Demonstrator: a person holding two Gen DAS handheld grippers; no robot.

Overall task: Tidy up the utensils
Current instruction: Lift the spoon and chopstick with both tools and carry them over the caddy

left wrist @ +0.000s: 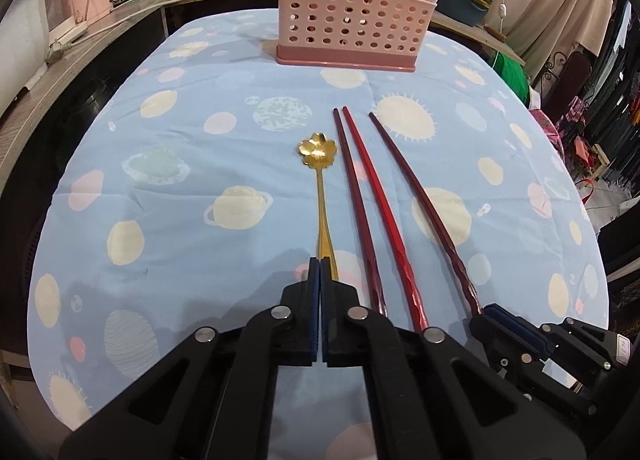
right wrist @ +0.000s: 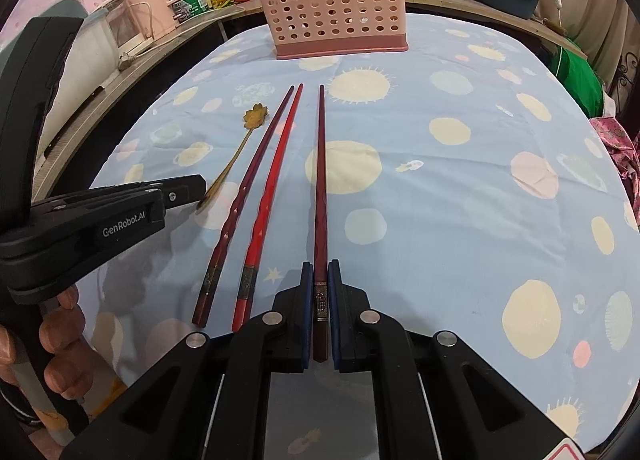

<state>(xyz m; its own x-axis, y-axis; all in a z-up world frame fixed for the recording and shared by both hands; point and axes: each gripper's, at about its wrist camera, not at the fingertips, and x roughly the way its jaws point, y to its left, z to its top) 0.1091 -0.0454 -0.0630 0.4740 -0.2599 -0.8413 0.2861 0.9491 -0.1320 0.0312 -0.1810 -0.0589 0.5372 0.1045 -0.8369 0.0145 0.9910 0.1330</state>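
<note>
Left hand-held gripper [left wrist: 320, 260] clamped on spoon [left wrist: 320, 164] handle, right hand-held gripper [right wrist: 320, 264] on chopstick [right wrist: 321, 180]. Lift level, drop upright into basket [left wrist: 352, 8].

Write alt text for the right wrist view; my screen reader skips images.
The right gripper is shut on a dark red chopstick lying on a blue planet-print tablecloth. Left lie two more red chopsticks and a gold flower-shaped spoon; a pink perforated plastic holder stands behind.
</note>
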